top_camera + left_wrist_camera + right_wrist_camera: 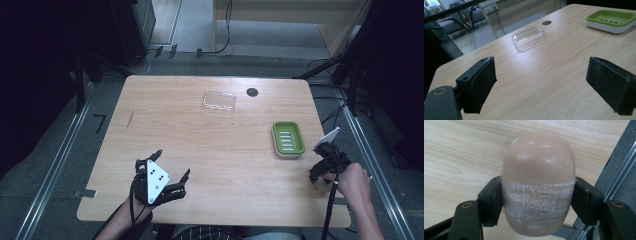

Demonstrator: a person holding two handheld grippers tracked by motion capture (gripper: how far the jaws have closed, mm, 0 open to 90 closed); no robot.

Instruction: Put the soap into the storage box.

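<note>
Soap bar, tan and scuffed white, listed first from the high view: it sits hidden in my right gripper at the table's right front corner, just this side of the green soap dish, with the clear lid lying far across and my left gripper resting near the front left edge. Left gripper view: my jaws stand wide apart over bare wood, nothing between them, the clear lid and green soap dish lying beyond. Right gripper view: both of my pads press on the bar's flanks, pinching it just above the tabletop by its edge.
</note>
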